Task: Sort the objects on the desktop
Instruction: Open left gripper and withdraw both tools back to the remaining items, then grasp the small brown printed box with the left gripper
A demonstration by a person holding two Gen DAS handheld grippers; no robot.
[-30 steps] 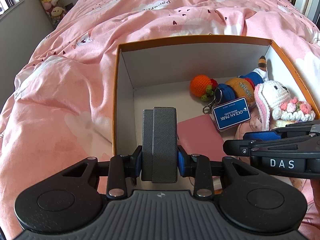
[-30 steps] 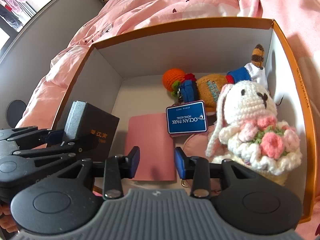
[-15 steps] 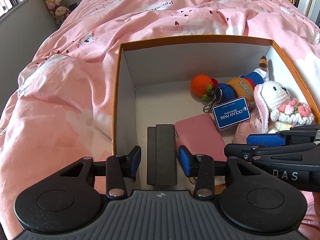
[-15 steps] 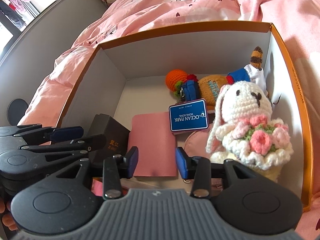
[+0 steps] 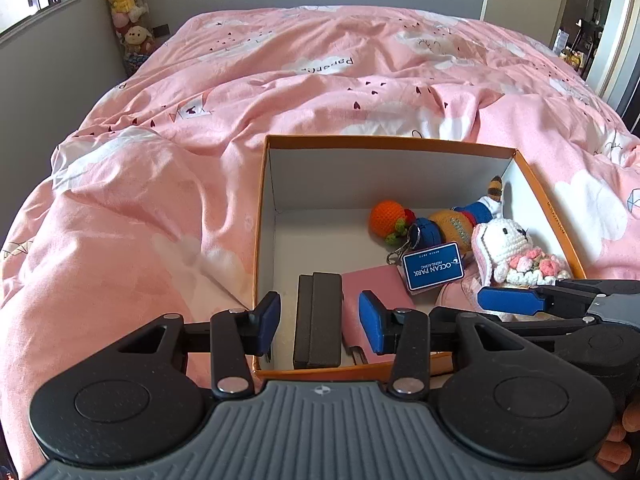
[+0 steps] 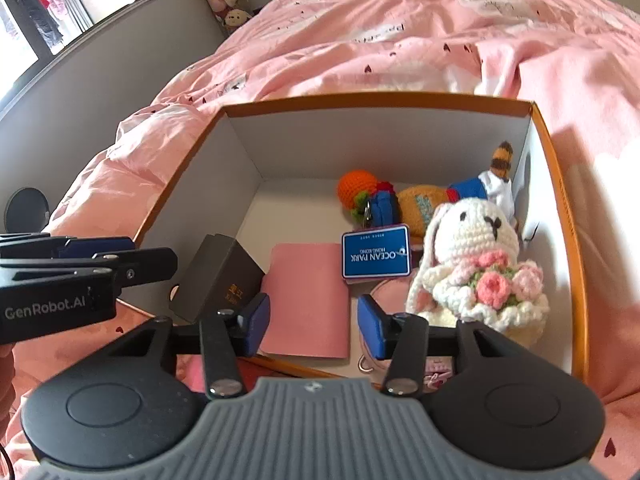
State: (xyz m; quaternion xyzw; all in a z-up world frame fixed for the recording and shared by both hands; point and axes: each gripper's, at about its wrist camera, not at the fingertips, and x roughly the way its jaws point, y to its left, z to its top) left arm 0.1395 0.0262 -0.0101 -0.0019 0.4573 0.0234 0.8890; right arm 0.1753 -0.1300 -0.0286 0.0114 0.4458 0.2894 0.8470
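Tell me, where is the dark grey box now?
The dark grey box stands on edge inside the orange box, near its front left corner, with the pink booklet just to its right. In the left wrist view it lies beyond the open left tool, untouched.

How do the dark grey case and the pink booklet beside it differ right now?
The dark grey case is thick and stands on edge against the left wall; the pink booklet is thin and lies flat. The case carries gold lettering; the booklet's face is plain. Both sit in the orange-rimmed box, ungripped.
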